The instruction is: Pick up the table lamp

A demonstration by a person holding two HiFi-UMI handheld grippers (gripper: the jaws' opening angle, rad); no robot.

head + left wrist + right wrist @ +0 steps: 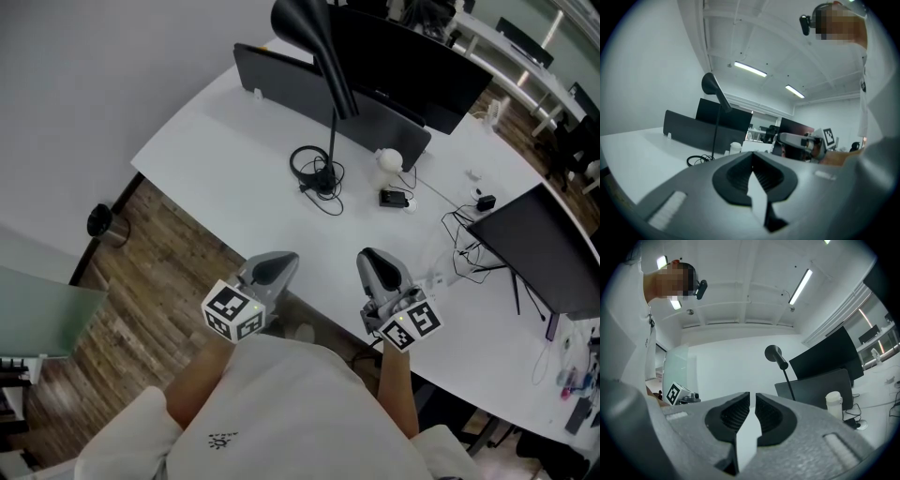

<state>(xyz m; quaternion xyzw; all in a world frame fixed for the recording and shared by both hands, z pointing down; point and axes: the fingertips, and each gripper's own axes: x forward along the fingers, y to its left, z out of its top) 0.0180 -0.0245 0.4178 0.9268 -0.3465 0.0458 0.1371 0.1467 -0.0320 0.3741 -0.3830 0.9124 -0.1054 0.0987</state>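
The black table lamp (pixel 330 94) stands near the back of the white desk (pixel 216 159). Its cone head is up high, and a thin stem runs down to a base ringed by coiled black cable (pixel 317 173). My left gripper (pixel 279 262) and right gripper (pixel 372 260) hover side by side over the desk's near edge, well short of the lamp. Both are shut with nothing between the jaws. In the left gripper view the lamp (pixel 716 101) rises ahead and left of the closed jaws (pixel 752 157). The right gripper view shows the lamp (pixel 779 359) just right of the closed jaws (pixel 752 397).
A dark divider panel (pixel 281 80) and a monitor (pixel 412 56) stand behind the lamp. A white rounded object (pixel 389 159), a small black adapter (pixel 394 198) and loose cables (pixel 469 239) lie to its right. A second monitor (pixel 544 253) stands at the right. A small bin (pixel 103 222) is on the wooden floor.
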